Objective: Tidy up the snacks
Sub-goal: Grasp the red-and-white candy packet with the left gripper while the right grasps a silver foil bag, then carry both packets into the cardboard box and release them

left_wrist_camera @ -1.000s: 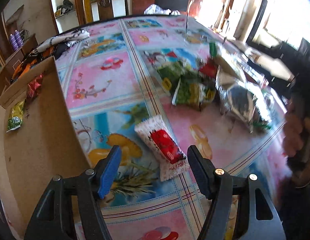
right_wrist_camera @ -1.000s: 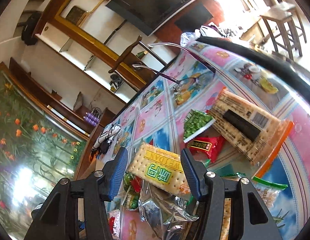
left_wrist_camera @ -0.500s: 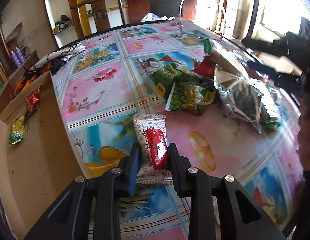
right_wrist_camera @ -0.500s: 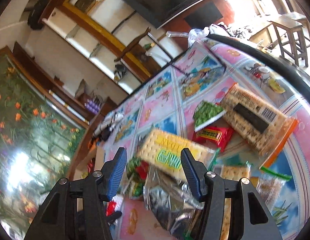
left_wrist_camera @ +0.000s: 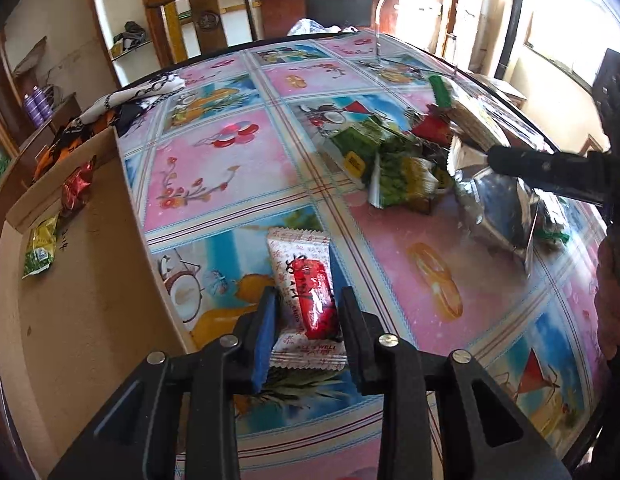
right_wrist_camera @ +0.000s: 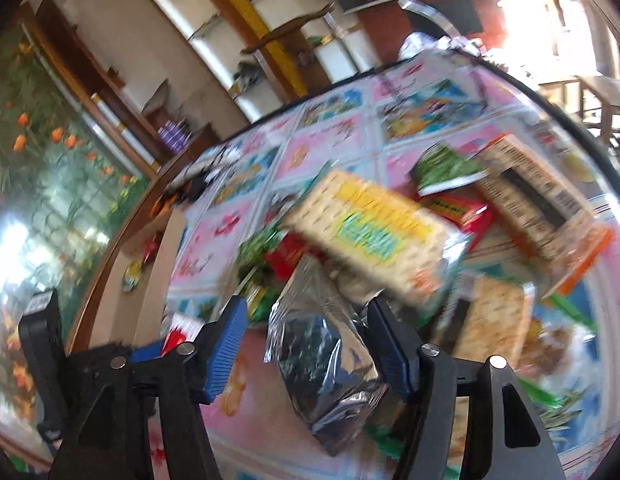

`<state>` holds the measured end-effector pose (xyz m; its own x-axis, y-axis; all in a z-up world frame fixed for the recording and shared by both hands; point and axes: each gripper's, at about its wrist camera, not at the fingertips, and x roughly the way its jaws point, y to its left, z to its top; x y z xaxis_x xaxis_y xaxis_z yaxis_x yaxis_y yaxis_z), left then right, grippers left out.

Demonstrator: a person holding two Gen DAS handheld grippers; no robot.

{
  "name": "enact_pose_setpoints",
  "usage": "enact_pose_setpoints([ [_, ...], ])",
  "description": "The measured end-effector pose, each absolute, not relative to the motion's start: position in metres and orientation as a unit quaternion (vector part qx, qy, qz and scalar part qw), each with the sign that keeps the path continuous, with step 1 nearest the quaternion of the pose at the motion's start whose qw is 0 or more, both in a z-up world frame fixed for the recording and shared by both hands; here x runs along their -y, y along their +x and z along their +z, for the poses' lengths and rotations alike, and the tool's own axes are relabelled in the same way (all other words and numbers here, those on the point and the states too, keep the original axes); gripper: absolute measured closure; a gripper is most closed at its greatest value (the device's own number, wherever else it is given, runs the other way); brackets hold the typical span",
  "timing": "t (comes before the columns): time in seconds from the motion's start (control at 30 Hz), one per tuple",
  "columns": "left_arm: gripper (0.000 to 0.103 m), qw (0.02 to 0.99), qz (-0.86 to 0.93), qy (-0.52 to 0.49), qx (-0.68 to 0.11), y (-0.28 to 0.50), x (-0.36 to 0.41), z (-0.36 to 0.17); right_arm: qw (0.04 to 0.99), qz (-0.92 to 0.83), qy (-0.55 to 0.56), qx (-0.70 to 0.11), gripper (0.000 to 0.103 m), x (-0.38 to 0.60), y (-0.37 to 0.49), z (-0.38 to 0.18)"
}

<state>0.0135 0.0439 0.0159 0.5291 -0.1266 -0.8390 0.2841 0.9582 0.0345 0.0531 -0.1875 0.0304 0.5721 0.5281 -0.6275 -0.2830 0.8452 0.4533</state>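
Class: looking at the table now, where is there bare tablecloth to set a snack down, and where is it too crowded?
Bare cloth: the pink flower panels between the cardboard box and the snack pile, and the pink panel right of the red-and-white packet in the left gripper. Crowded: the pile, where the right gripper straddles a silver bag.

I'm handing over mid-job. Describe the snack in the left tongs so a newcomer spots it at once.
Start at the open cardboard box on the left edge of the flowered tablecloth. Just right of the box wall, alone and apart from the heap of packets, lies a white wrapper with a red centre panel, its near end between the left tongs. The heap's packets are green, silver or cracker packs.
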Motion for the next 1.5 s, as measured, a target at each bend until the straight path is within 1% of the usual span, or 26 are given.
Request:
enact_pose_setpoints([
  [0.03, 0.06, 0.869, -0.124, 0.086, -0.472, 0.012, -0.041, 0.015, 0.866, 0.245, 0.147, -0.409, 0.035, 0.183, 0.053, 0.028],
  [0.07, 0.056, 0.868, -0.127, 0.089, -0.472, 0.012, -0.039, 0.015, 0.862, 0.253, 0.142, -0.415, 0.035, 0.179, 0.053, 0.027],
  [0.13, 0.055, 0.869, -0.127, 0.097, -0.468, 0.01, -0.034, 0.015, 0.861, 0.259, 0.122, -0.42, 0.035, 0.172, 0.051, 0.026],
  [0.17, 0.058, 0.869, -0.127, 0.102, -0.467, 0.011, -0.032, 0.014, 0.862, 0.258, 0.112, -0.422, 0.033, 0.169, 0.05, 0.026],
  [0.2, 0.074, 0.87, -0.128, 0.101, -0.464, 0.011, -0.031, 0.014, 0.863, 0.256, 0.101, -0.424, 0.032, 0.166, 0.05, 0.025],
  [0.23, 0.08, 0.871, -0.129, 0.097, -0.464, 0.011, -0.031, 0.015, 0.863, 0.255, 0.089, -0.427, 0.031, 0.164, 0.049, 0.024],
  [0.3, 0.08, 0.872, -0.128, 0.095, -0.462, 0.012, -0.032, 0.015, 0.862, 0.258, 0.069, -0.431, 0.027, 0.158, 0.047, 0.023],
  [0.37, 0.082, 0.875, -0.119, 0.096, -0.459, 0.012, -0.033, 0.015, 0.863, 0.262, 0.039, -0.431, 0.026, 0.15, 0.043, 0.023],
  [0.47, 0.082, 0.877, -0.114, 0.089, -0.458, 0.014, -0.037, 0.016, 0.861, 0.266, -0.016, -0.434, 0.02, 0.138, 0.037, 0.019],
  [0.53, 0.083, 0.878, -0.113, 0.085, -0.457, 0.014, -0.039, 0.017, 0.859, 0.254, -0.068, -0.44, 0.019, 0.13, 0.033, 0.011],
  [0.63, 0.083, 0.881, -0.115, 0.075, -0.453, 0.014, -0.041, 0.019, 0.859, 0.252, -0.103, -0.433, 0.017, 0.125, 0.029, 0.008],
  [0.7, 0.083, 0.882, -0.117, 0.068, -0.452, 0.015, -0.042, 0.021, 0.86, 0.255, -0.104, -0.43, 0.019, 0.127, 0.028, 0.007],
  [0.73, 0.083, 0.882, -0.119, 0.065, -0.451, 0.014, -0.043, 0.021, 0.861, 0.253, -0.105, -0.428, 0.023, 0.128, 0.028, 0.008],
  [0.77, 0.083, 0.883, -0.122, 0.062, -0.449, 0.014, -0.043, 0.023, 0.863, 0.25, -0.107, -0.425, 0.034, 0.129, 0.027, 0.009],
  [0.8, 0.083, 0.883, -0.123, 0.059, -0.448, 0.014, -0.043, 0.023, 0.863, 0.255, -0.102, -0.424, 0.037, 0.132, 0.026, 0.01],
  [0.87, 0.083, 0.885, -0.125, 0.052, -0.446, 0.014, -0.045, 0.025, 0.863, 0.258, -0.09, -0.424, 0.039, 0.135, 0.028, 0.011],
  [1.0, 0.083, 0.889, -0.133, 0.037, -0.438, 0.012, -0.047, 0.03, 0.861, 0.273, -0.059, -0.424, 0.04, 0.14, 0.028, 0.016],
  [1.23, 0.082, 0.893, -0.14, 0.013, -0.428, 0.01, -0.053, 0.038, 0.866, 0.326, 0.024, -0.378, 0.04, 0.152, 0.024, 0.038],
  [1.5, 0.082, 0.901, -0.136, -0.01, -0.412, 0.011, -0.067, 0.051, 0.877, 0.311, 0.064, -0.361, 0.04, 0.156, 0.027, 0.042],
])
